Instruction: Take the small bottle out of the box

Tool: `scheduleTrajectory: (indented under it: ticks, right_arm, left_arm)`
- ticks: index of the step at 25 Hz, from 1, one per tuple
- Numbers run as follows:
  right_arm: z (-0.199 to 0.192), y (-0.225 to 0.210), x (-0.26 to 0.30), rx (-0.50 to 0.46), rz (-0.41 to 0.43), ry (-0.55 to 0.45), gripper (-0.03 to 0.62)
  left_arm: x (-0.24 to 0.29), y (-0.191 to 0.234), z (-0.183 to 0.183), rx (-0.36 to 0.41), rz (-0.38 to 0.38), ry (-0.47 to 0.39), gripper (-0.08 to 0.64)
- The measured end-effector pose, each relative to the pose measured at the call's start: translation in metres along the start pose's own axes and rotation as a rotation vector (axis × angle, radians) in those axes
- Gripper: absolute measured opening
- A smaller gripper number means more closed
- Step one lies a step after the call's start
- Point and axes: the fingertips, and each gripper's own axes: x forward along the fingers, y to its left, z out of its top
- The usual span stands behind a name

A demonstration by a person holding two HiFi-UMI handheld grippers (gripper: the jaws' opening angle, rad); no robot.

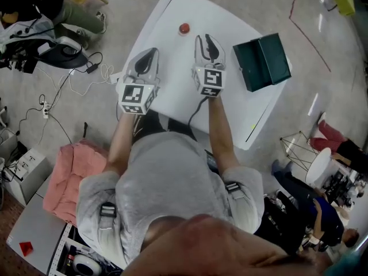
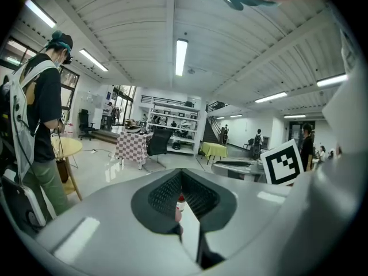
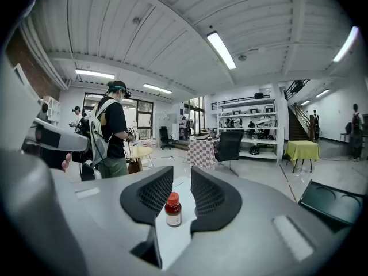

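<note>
The small bottle (image 1: pixel 183 29), brown with a red cap, stands upright on the white table (image 1: pixel 172 96) near its far edge, outside the dark green box (image 1: pixel 263 61). The box lies open at the table's right side. My right gripper (image 1: pixel 207 39) hovers over the table short of the bottle. It is open and empty; in its own view the bottle (image 3: pixel 173 209) shows on the table beyond its parted jaws. My left gripper (image 1: pixel 152 52) hangs to the left with its jaws together, holding nothing. Through the slit at their base I glimpse the bottle (image 2: pixel 180 201).
The box's open lid (image 3: pixel 336 203) shows at the right of the right gripper view. A person in a dark shirt (image 3: pixel 112 134) stands beyond the table's left. Cables (image 1: pixel 63 91) and a pink cloth (image 1: pixel 72 177) lie on the floor to the left.
</note>
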Motion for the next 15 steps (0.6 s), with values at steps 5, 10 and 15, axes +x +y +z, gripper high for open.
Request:
scheduleTrajectory:
  ticks: [5, 10, 15]
  right_arm:
    - [0.016, -0.007, -0.034, 0.009, -0.02, -0.041, 0.091]
    - [0.024, -0.017, -0.063, 0.021, -0.043, -0.069, 0.069]
    - [0.027, -0.024, -0.091, 0.028, -0.063, -0.088, 0.048]
  left_arm:
    - [-0.008, -0.021, 0.011, 0.026, -0.023, -0.025, 0.012]
    - [-0.016, -0.039, 0.019, 0.048, -0.037, -0.045, 0.012]
    - [-0.025, -0.056, 0.023, 0.057, -0.042, -0.059, 0.012]
